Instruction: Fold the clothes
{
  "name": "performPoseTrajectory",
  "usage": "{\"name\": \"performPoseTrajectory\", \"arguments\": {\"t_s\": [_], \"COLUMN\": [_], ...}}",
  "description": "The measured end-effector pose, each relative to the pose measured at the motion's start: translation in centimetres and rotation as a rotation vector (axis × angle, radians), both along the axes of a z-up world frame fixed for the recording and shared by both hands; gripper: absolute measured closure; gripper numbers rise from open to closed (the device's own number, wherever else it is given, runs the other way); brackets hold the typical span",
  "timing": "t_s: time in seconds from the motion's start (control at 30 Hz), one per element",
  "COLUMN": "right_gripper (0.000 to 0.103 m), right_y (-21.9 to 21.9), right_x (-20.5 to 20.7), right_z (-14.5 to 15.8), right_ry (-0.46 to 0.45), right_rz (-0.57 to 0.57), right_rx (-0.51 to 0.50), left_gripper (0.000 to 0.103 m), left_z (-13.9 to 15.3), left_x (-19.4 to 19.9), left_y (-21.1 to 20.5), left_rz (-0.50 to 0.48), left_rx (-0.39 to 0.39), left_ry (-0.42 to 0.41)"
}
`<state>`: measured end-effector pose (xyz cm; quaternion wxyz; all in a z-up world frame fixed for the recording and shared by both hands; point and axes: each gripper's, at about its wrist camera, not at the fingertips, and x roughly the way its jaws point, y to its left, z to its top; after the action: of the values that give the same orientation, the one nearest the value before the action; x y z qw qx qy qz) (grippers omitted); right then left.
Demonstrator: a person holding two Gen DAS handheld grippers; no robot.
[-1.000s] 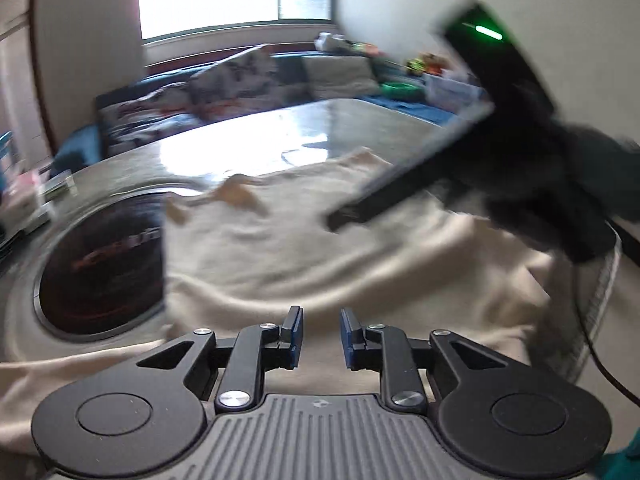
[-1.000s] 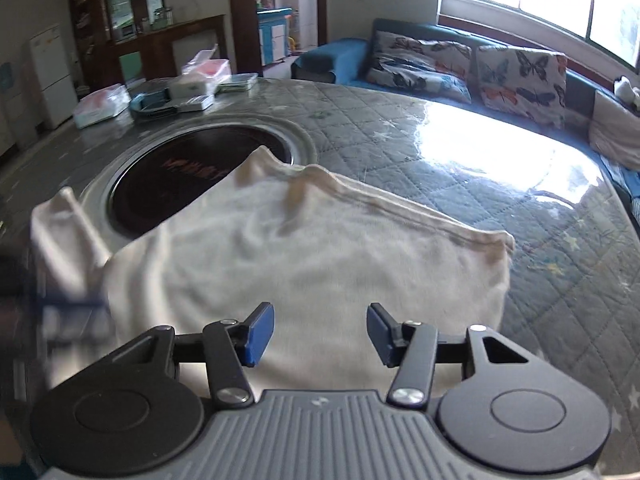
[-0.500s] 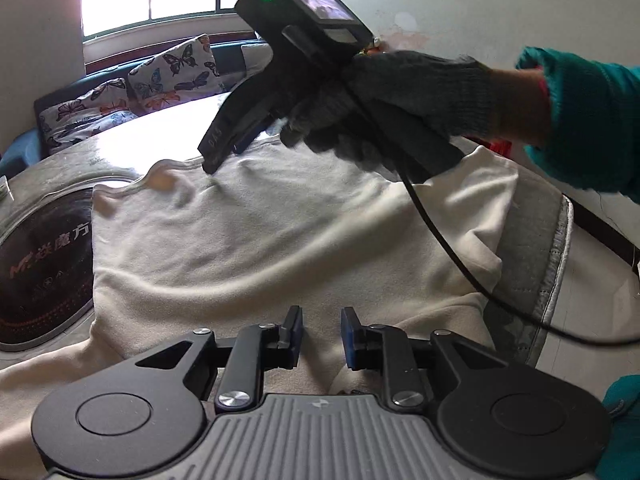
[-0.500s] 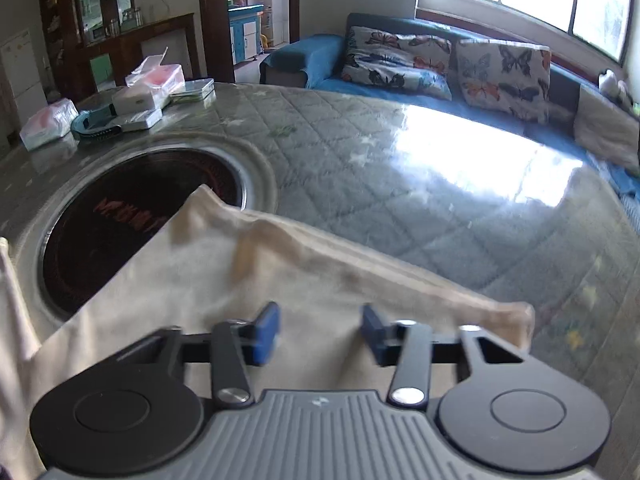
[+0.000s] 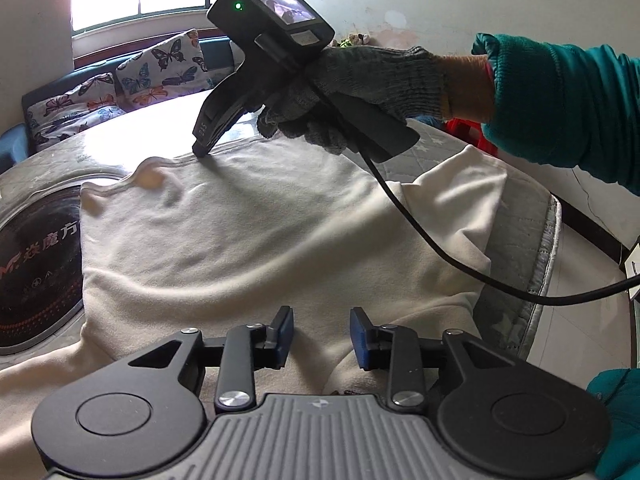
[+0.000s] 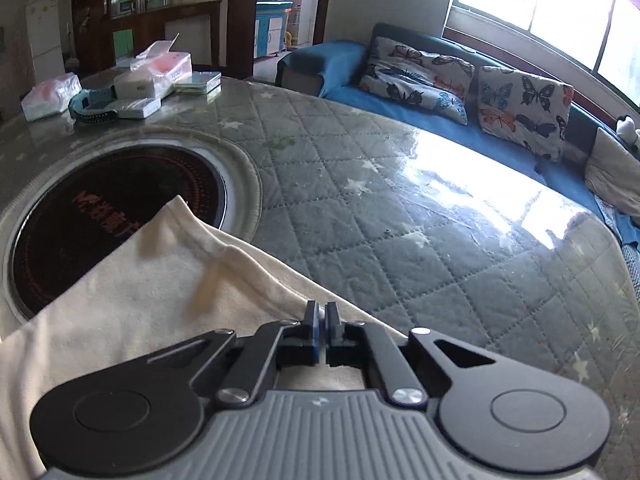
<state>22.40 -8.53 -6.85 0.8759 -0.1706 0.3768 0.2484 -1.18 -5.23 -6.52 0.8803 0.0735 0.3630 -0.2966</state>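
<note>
A: Cream garment (image 5: 256, 248) lies spread at the surface's (image 6: 420, 208) near edge. Right hand-held gripper (image 6: 321, 330) just clenched on its far hem.

B: Left hand-held gripper (image 5: 320, 334) just opening, grasping nothing. Probably next: pinch, fold over.

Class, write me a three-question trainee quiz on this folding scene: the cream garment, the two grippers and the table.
1. True or false: the left gripper grips the cream garment.
2. The right gripper is at which part of the garment? A. its far edge B. its middle C. off it entirely
3. Fill in: the garment's left corner lies over the round dark ____ set in the table.

Key
1. False: its jaws stand apart, having just been opening, with cloth below and nothing pressed between them.
2. A: it is shut on that edge.
3. Panel.
</note>
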Motion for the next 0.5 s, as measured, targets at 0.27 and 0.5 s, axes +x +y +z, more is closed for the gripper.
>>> {"name": "performPoseTrajectory", "arguments": {"t_s": [0.27,0.5], "right_gripper": [0.103,0.085], "right_y": [-0.7,0.2], "right_x": [0.7,0.5], "right_z": [2.0,1.4], "right_ry": [-0.038,0.035], "right_rz": [-0.022,0.093], "right_rx": [0.043,0.099], "left_gripper": [0.059,0.056], "left_z": [0.0,0.0], "left_x": [0.1,0.3], "left_y": [0.0,0.0], "left_rz": [0.004,0.007], "left_rx": [-0.007,-0.012], "left_ry": [0.009,0.018]}}
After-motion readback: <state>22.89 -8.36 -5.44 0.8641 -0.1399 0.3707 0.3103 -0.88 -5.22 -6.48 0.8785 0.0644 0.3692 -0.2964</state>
